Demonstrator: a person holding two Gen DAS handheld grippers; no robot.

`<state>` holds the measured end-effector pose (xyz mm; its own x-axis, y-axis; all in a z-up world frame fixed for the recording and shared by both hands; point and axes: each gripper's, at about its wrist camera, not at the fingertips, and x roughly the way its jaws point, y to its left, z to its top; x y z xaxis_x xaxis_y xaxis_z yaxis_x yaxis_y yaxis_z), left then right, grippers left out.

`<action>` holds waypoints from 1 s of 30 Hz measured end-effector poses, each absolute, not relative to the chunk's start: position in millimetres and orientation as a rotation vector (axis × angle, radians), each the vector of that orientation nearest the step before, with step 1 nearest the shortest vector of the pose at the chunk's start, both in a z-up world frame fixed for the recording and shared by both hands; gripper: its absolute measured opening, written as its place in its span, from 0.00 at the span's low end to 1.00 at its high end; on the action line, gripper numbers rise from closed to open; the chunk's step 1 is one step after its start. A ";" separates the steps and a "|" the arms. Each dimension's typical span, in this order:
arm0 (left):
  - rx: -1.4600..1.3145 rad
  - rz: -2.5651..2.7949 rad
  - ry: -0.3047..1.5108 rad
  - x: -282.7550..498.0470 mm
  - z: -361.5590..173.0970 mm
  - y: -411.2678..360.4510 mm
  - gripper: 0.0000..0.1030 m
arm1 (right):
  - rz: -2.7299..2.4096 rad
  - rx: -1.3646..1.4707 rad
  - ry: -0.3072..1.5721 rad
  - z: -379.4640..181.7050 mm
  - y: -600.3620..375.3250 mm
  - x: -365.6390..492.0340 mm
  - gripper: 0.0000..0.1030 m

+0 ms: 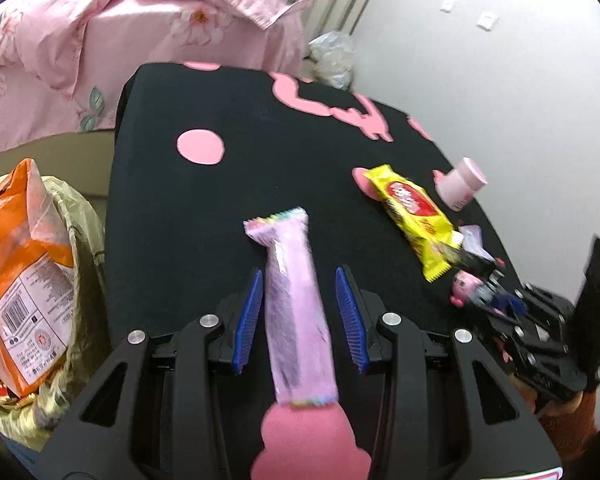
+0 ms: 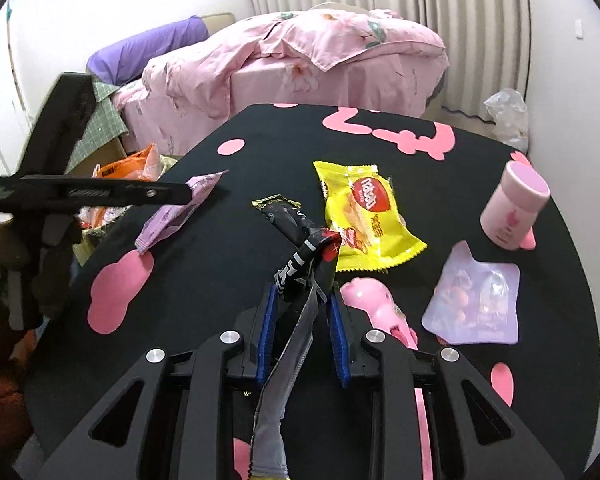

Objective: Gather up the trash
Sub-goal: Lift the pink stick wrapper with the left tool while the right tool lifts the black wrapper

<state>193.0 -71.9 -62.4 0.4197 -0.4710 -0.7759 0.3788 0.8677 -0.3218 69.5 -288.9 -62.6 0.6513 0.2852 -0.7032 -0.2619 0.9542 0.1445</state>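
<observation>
both grippers tilt down over the black table [image 1: 180,208]. the left gripper [image 1: 298,312] is about half open, with a purple wrapper [image 1: 296,312] lengthwise between its fingers [image 1: 247,320]; whether the pads press it i cannot tell, and its far end juts past the tips. the right gripper [image 2: 302,332] is narrow, clamped on a black wrapper [image 2: 300,248] that sticks out beyond the tips, with a yellow wrapper [image 2: 364,216] just ahead to the right.
</observation>
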 end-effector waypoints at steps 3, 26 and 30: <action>-0.127 -0.525 1.054 206.7 -66.3 -74.0 0.35 | 0.296 0.018 0.782 -60.0 -289.4 64.5 0.24; -0.055 -0.547 0.637 109.3 47.3 -48.6 0.16 | 0.272 -0.045 0.578 21.8 -251.4 35.8 0.24; -0.074 -0.544 0.617 97.1 51.9 -33.1 0.16 | 0.286 -0.069 0.565 31.4 -238.1 34.6 0.24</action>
